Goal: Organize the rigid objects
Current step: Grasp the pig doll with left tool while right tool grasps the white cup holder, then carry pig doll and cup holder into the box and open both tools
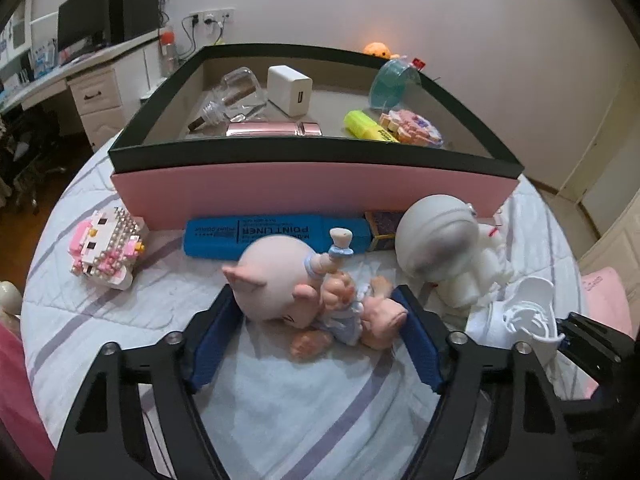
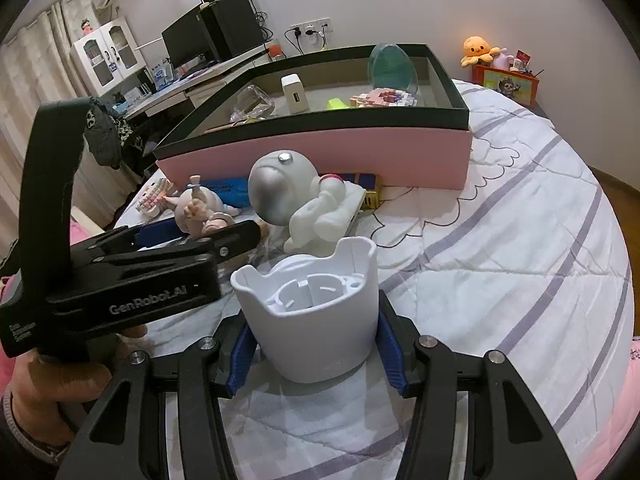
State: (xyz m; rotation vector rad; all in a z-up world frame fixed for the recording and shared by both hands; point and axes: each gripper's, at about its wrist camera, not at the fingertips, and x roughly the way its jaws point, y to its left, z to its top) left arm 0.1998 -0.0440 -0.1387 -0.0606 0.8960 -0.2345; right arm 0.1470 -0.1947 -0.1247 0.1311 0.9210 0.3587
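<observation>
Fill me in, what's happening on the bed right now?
A person is sorting toys into the pink box using two handheld grippers. The left gripper straddles the pig figurine lying on the bedspread, its pads at the toy's head and foot. The right gripper is clamped on the white cup. The astronaut figure, blue marker and block toy lie outside the box.

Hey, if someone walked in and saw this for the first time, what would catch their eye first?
Probably the big pink box with a dark rim, standing on the bed and already holding small items. Right before it lie a pink pig figurine, between the left tongs, and a white astronaut figure. The right tongs flank a white cup.
</observation>
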